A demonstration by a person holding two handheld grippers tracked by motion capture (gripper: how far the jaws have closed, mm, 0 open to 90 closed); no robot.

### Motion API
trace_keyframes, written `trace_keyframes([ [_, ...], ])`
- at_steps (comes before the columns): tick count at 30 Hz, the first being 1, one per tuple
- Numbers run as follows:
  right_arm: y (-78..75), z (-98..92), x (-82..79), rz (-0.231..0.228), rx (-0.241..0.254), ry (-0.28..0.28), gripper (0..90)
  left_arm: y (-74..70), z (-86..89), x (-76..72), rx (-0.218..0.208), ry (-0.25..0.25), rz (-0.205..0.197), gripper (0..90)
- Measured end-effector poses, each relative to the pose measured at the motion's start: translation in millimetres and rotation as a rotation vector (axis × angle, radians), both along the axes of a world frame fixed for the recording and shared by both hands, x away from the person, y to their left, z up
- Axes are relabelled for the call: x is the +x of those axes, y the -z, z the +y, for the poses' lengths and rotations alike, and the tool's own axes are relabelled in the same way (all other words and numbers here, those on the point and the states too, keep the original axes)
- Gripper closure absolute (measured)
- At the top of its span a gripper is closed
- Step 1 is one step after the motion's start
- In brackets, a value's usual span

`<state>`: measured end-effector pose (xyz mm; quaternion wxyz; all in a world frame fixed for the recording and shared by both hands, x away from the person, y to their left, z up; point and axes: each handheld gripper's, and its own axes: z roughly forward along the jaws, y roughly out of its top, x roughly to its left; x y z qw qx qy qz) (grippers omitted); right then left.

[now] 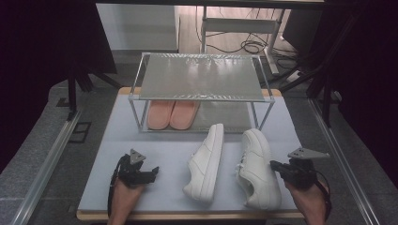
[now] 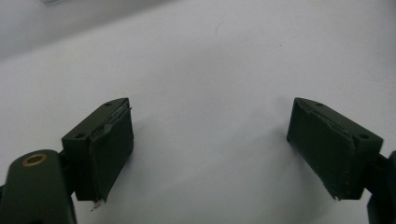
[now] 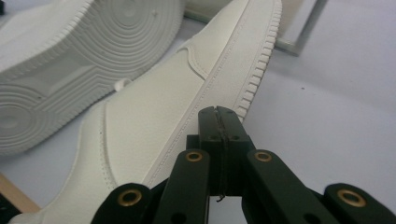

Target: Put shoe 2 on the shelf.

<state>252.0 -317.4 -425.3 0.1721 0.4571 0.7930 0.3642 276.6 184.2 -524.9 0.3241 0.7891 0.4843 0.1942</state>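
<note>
Right gripper view: right gripper (image 3: 219,116) beside sneaker (image 3: 154,121)

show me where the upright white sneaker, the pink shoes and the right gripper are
upright white sneaker (image 1: 257,168), high view, laced top.
pink shoes (image 1: 172,114), high view, where the pair meets.
right gripper (image 3: 219,116), right gripper view, closed jaw tips.
</note>
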Motion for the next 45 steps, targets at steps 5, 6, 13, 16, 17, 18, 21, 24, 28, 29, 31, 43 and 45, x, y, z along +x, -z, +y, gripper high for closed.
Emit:
trace_keyframes([
  [5,1.2,-4.8,-1.8,-0.009,-0.003,0.022,90.0,0.0,0.1,0.0,0.000,0.000,0.001,14.8],
  [6,1.2,-5.2,-1.8,-0.009,-0.003,0.023,90.0,0.0,0.1,0.0,0.000,0.000,0.000,14.8],
  [13,2.6,-12.6,-3.0,-0.019,-0.023,0.058,90.0,-0.1,0.6,0.3,0.000,0.002,0.004,14.9],
  [16,4.3,-18.2,-3.2,-0.021,-0.039,0.083,90.0,-0.1,0.7,0.4,-0.002,0.001,0.006,14.9],
  [17,4.9,-20.2,-3.0,-0.019,-0.039,0.087,90.0,-0.1,0.8,0.5,-0.002,0.001,0.006,14.9],
  [18,5.6,-22.0,-2.8,-0.018,-0.038,0.091,90.0,0.0,0.8,0.5,-0.002,0.001,0.006,14.8],
  [21,7.2,-26.1,-1.8,-0.012,-0.056,0.108,90.0,-0.1,0.8,0.5,-0.003,0.001,0.006,14.8],
  [24,9.8,-29.9,-1.3,-0.010,-0.075,0.125,90.0,0.0,0.8,0.6,-0.003,0.000,0.007,14.8],
  [28,14.7,-36.7,0.2,0.002,-0.081,0.149,90.0,0.0,0.9,0.6,-0.003,0.000,0.007,14.8],
  [29,16.7,-38.8,0.6,0.006,-0.087,0.159,90.0,0.0,0.9,0.6,-0.003,0.000,0.007,14.8],
  [31,20.5,-41.4,1.0,0.009,-0.097,0.173,90.0,0.0,0.8,0.6,-0.004,0.000,0.007,14.8],
  [43,37.8,-57.9,5.9,0.056,-0.085,0.220,90.0,0.0,0.8,0.6,-0.003,0.000,0.007,14.8],
  [45,44.3,-63.9,6.8,0.062,-0.071,0.241,90.0,0.0,0.9,0.6,-0.005,0.000,0.007,14.8],
])
